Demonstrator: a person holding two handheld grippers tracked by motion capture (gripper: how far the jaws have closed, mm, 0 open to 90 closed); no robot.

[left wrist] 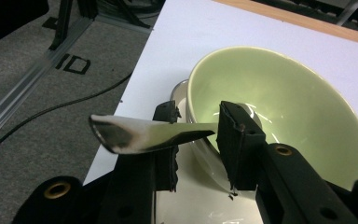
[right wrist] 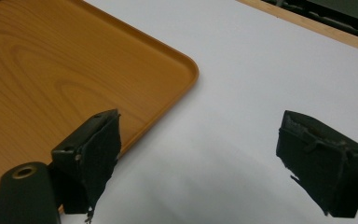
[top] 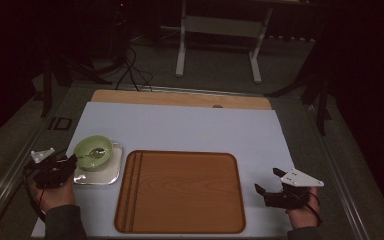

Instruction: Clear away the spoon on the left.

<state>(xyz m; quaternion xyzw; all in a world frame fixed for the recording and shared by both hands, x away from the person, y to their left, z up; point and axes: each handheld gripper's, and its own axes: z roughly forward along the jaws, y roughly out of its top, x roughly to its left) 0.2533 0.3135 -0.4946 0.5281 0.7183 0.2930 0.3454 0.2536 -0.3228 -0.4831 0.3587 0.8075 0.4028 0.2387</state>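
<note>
A light green bowl [top: 87, 145] [left wrist: 298, 102] stands on a small silver tray [top: 111, 175] at the left of the white mat. A metal spoon [top: 97, 152] [left wrist: 135, 133] rests in the bowl, its handle sticking out over the rim toward my left gripper [top: 70, 161] [left wrist: 198, 116]. The handle lies across the gap between the left jaws, its flat end past the left-hand jaw. The pads stand apart and I see no squeeze on it. My right gripper [top: 267, 181] [right wrist: 200, 126] hovers open over the mat, right of the wooden tray, nothing between its jaws.
A large wooden tray [top: 180, 192] [right wrist: 51, 60] lies in the middle of the white mat [top: 190, 127], bare. The table's wooden far edge [top: 180, 98] runs behind the mat. Cables and a stand's legs [top: 217, 45] are on the floor beyond.
</note>
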